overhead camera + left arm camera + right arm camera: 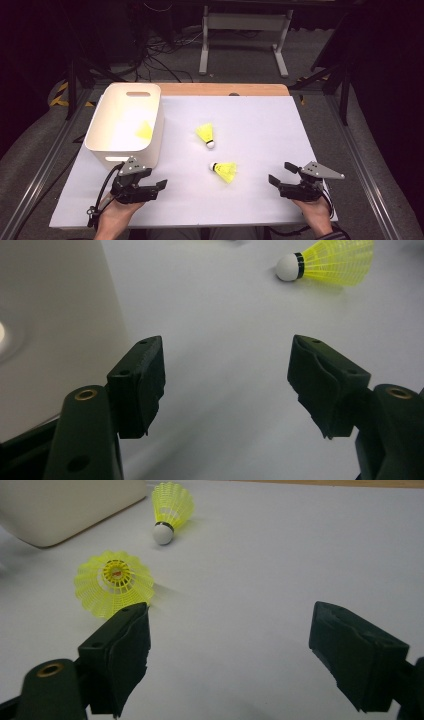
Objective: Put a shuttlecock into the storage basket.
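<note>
Left gripper [161, 186]: black two-jaw unit, grey three-cornered plate on top, held in the person's left hand [114, 212] at the near left edge of the white table sheet [260, 125]. Jaws spread wide, nothing between them, only bare sheet in the gap per the left gripper view [227, 385]. It sits just in front of the near wall of the white plastic bin with cut-out handles [125, 125]; that wall shows close at the left in its own view [55, 325].

Right gripper [281, 173]: same build, held in the right hand [316, 214] at the near right of the sheet. Jaws released and wide apart, empty [227, 652].

Near yellow plastic shuttlecock with white cork tip [224, 170]: lies on its side on the sheet, between the two grippers and a little further out, tip toward the bin side. Untouched. In the right gripper view its open skirt faces the camera just past the one jaw [114, 582]; in the left gripper view it lies ahead to the right [332, 262].

Far yellow shuttlecock [206, 135]: also on its side, mid-sheet, white tip toward the person, near the first but apart [170, 511].

Third yellow shuttlecock [145, 131]: inside the bin, by its right wall.

Beyond the sheet: a strip of bare wooden tabletop [225, 90] at the far edge.
</note>
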A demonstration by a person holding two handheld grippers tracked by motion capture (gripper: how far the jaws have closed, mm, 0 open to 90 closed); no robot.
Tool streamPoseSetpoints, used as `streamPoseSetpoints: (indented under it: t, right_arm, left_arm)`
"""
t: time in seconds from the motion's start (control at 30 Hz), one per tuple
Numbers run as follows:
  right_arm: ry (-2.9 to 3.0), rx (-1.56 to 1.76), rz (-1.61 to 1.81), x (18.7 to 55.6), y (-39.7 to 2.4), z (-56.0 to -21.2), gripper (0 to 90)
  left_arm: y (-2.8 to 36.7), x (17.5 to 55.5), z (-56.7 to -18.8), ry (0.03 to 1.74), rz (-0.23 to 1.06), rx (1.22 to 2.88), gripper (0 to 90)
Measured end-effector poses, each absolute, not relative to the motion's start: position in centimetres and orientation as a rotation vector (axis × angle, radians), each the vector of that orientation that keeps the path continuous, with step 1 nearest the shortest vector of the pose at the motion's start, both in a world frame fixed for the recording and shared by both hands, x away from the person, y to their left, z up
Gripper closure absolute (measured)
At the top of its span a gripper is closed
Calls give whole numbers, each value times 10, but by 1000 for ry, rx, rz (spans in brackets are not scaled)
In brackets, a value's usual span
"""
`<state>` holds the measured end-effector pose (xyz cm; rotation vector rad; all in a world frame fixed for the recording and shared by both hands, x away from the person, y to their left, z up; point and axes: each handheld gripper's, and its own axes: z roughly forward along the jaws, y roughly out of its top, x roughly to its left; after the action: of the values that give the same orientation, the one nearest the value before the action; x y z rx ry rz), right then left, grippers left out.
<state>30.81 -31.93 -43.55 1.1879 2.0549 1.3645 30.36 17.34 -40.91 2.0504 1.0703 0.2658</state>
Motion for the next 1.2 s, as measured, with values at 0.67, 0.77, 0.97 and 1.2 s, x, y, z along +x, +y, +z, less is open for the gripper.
streamPoseSetpoints:
  t: [0.67, 0.77, 0.97, 1.2]
  right_arm:
    - [2049, 1195, 1388, 307, -314, -432, 167]
    - [2045, 1192, 1393, 307, -313, -431, 164]
    - [2051, 1177, 1398, 307, -306, -429, 160]
    - [2073, 1165, 1398, 308, -299, -429, 153]
  left_arm:
    - [200, 292, -416, 1116, 294, 2004, 314]
    - [203, 290, -417, 1129, 292, 1990, 312]
    - [209, 288, -418, 1145, 297, 1975, 308]
    - [213, 286, -418, 1157, 312, 1960, 306]
